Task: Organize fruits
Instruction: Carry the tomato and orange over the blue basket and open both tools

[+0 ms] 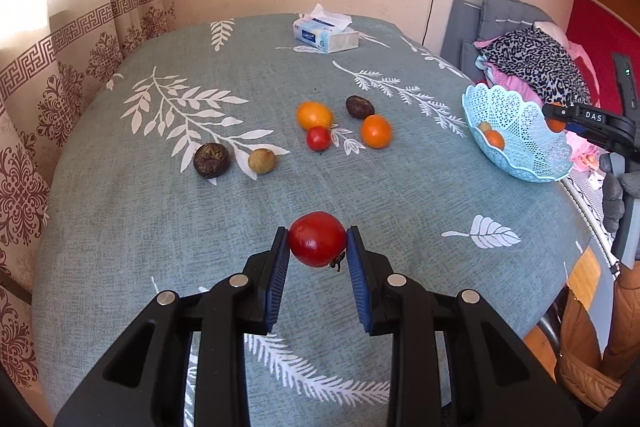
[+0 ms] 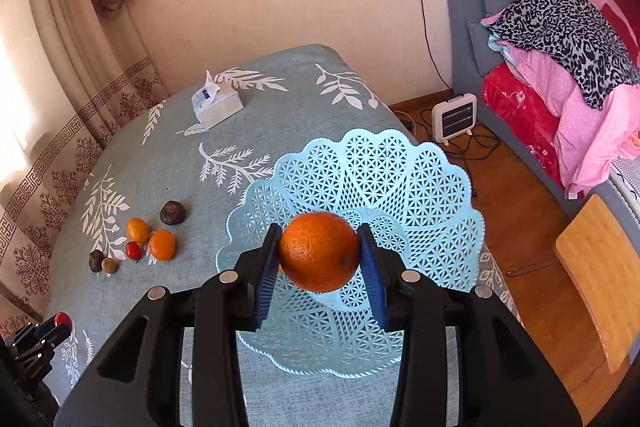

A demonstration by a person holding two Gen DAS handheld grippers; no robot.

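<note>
My left gripper (image 1: 318, 241) is shut on a red tomato (image 1: 317, 238) and holds it above the table's near part. My right gripper (image 2: 319, 251) is shut on an orange (image 2: 319, 251) and holds it over the light blue lattice basket (image 2: 420, 187). In the left wrist view the basket (image 1: 520, 131) stands at the table's right edge with two small fruits (image 1: 491, 135) inside. Loose fruits lie mid-table: two oranges (image 1: 376, 131), a small tomato (image 1: 319, 138), two dark fruits (image 1: 211, 159) and a tan one (image 1: 261, 160).
The table wears a grey-green leaf-print cloth (image 1: 160, 227). A tissue box (image 1: 325, 31) sits at its far edge. Curtains (image 1: 48, 87) hang to the left. A sofa with piled bedding (image 2: 560, 39), a small heater (image 2: 454, 117) and a wooden chair (image 2: 600, 275) stand to the right.
</note>
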